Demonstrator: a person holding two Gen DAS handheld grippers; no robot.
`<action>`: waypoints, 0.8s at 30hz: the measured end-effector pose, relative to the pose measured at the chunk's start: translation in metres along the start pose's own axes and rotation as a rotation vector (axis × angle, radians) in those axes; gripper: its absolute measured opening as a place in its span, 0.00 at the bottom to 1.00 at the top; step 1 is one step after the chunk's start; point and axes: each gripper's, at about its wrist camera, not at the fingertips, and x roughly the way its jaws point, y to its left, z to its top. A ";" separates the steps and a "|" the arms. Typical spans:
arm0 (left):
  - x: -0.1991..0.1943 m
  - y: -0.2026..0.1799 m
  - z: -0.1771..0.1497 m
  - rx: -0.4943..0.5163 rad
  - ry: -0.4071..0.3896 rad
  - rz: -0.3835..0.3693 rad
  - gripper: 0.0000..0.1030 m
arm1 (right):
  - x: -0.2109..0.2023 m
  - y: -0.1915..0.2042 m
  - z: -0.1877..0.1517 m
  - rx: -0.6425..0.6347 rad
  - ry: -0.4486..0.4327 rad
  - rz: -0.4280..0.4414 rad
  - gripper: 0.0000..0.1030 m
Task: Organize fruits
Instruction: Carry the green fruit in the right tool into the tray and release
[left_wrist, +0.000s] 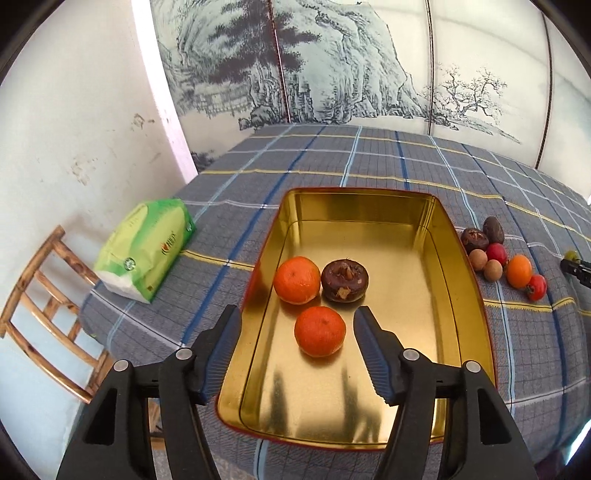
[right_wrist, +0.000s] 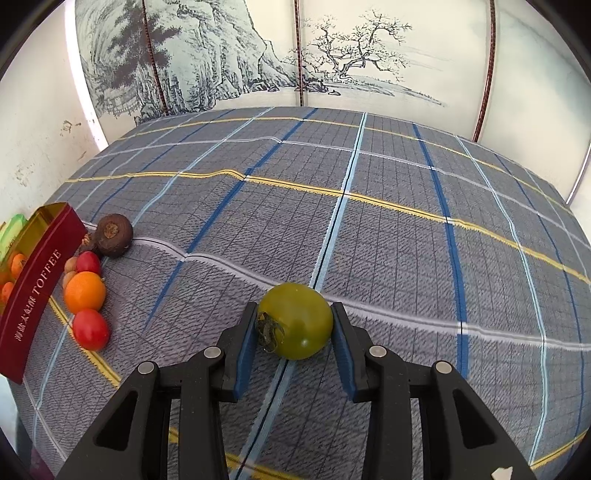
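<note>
A gold tin tray (left_wrist: 406, 229) lies on the checked cloth and holds two oranges (left_wrist: 296, 280) and a brown water chestnut (left_wrist: 344, 280). The nearer orange (left_wrist: 320, 336) rests on the tray floor just beyond my left gripper (left_wrist: 298, 314), which is open, its pads clear of the fruit. To the right of the tin, a pile of loose fruit (left_wrist: 502, 258) lies on the cloth. It shows in the right wrist view as an orange (right_wrist: 84, 291), red tomatoes (right_wrist: 90, 329) and a brown chestnut (right_wrist: 113, 230). My right gripper (right_wrist: 294, 306) is shut on a green tomato (right_wrist: 295, 325) at the cloth.
A green tissue pack (left_wrist: 147, 251) lies left of the tin, near the table's left edge. Beyond that edge stands a wooden chair (left_wrist: 48, 306). A painted screen (left_wrist: 332, 74) closes the back. The tin's red outer wall (right_wrist: 37, 280) is at the far left of the right wrist view.
</note>
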 end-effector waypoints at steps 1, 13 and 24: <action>-0.002 0.000 0.000 0.002 -0.003 0.000 0.64 | -0.004 0.000 -0.004 0.001 0.000 0.003 0.34; -0.022 -0.002 -0.009 0.006 -0.038 0.007 0.73 | -0.078 0.049 -0.016 -0.092 -0.069 0.135 0.34; -0.034 0.012 -0.020 -0.025 -0.055 0.006 0.79 | -0.125 0.142 -0.021 -0.260 -0.091 0.362 0.34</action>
